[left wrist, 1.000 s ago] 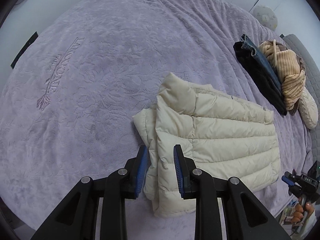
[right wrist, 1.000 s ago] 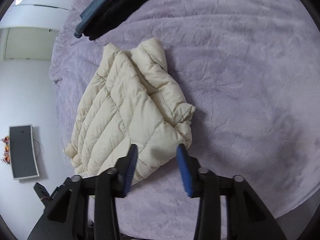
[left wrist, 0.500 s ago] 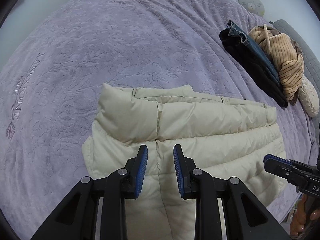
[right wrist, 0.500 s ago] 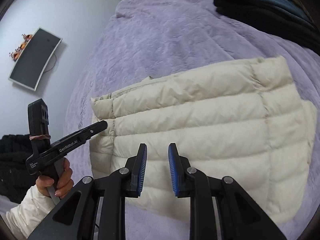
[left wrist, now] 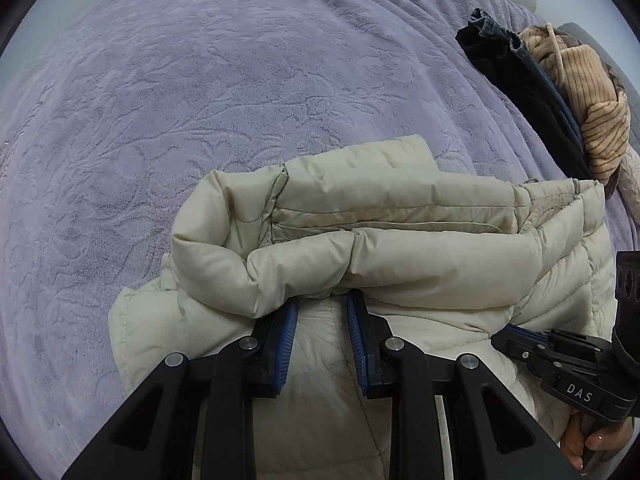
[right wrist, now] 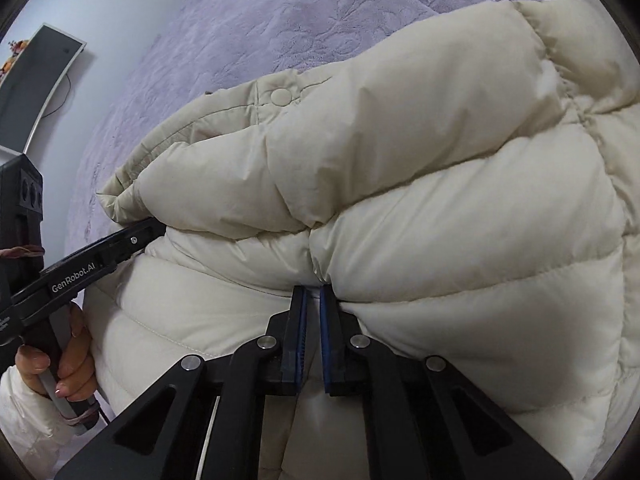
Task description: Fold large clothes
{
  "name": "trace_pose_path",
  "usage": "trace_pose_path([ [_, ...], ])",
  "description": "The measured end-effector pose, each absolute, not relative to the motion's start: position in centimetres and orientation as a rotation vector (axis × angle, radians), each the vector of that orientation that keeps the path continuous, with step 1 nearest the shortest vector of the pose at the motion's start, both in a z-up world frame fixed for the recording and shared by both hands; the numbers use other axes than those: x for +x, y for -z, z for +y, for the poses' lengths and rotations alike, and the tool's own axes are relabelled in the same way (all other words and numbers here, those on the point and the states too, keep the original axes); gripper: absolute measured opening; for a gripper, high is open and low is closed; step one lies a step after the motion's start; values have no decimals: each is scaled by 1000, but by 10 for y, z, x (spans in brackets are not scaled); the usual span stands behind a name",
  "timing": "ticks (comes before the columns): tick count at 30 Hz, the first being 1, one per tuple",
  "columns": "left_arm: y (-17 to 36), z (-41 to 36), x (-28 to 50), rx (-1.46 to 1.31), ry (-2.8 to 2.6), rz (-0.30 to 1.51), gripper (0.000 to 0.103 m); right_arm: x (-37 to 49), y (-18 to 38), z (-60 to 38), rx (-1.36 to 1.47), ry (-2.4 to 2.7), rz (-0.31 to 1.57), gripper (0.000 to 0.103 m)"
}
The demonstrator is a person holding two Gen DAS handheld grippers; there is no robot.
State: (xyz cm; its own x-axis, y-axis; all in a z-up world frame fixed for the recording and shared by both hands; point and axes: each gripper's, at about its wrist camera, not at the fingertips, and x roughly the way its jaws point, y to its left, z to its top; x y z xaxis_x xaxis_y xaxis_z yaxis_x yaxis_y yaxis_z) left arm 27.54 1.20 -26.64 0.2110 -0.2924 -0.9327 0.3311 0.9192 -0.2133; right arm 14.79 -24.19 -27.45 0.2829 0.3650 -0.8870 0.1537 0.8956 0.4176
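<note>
A: We're looking down on the cream puffer jacket [left wrist: 400, 248], lying folded on the lavender bedspread [left wrist: 200, 100]. Our left gripper [left wrist: 322, 312] has its tips tucked under a puffy fold of it, jaws a modest way apart.

B: Is it gripping?

A: We see jacket fabric between the blue pads [left wrist: 287, 344], but they don't press on it there, and the tips are hidden under the fold. We can't tell whether they pinch anything.

B: Over on the right wrist view, our right gripper [right wrist: 312, 296] has its jaws drawn in almost together, with only a thin slit between the pads. The tips sit right at a puckered seam of the jacket, and the fabric bunches there, so we read that as a pinch on the jacket.

A: And we spot each tool from the other side: the right one low at the right edge of the left view, the left hand [right wrist: 60, 364] wrapped around its handle in the right view.

B: Beyond the jacket, at the far right of the bed, we've got dark clothes [left wrist: 528, 92] lying beside a tan ribbed garment [left wrist: 588, 96].

A: A dark screen [right wrist: 32, 84] hangs on the wall off to the left.
</note>
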Motion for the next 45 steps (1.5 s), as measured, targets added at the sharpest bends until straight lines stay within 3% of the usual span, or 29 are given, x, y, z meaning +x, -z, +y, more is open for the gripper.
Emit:
trace_pose_path([
  [9,216,60,269,-72,397,1273,30,149,279,-247,492,-151,1287,5],
  [12,204,93,259,-141,322,1250,103,148,280,-249,501,-153,1286,5],
  [22,239,149,249,-315,363,1352,103,148,280,-247,501,-152,1285,5],
  [32,288,122,260,-530,709,1476,103,149,281,-247,509,-157,1278,5],
  [35,291,107,262,-500,752,1485,98,149,283,-251,536,-170,1275,5],
  [37,290,95,262,-446,762,1493,69,150,285,-256,568,-181,1274,5],
  [38,290,89,260,-421,769,1498,60,150,286,-257,583,-186,1273,5],
  [39,288,84,258,-404,787,1497,42,150,286,-259,595,-190,1271,5],
  [40,284,80,256,-386,797,1489,35,151,287,-260,604,-193,1271,5],
  [42,274,75,253,-358,808,1468,26,151,288,-261,617,-198,1268,5],
  [45,259,75,252,-388,823,1461,22,152,290,-263,639,-208,1261,5],
])
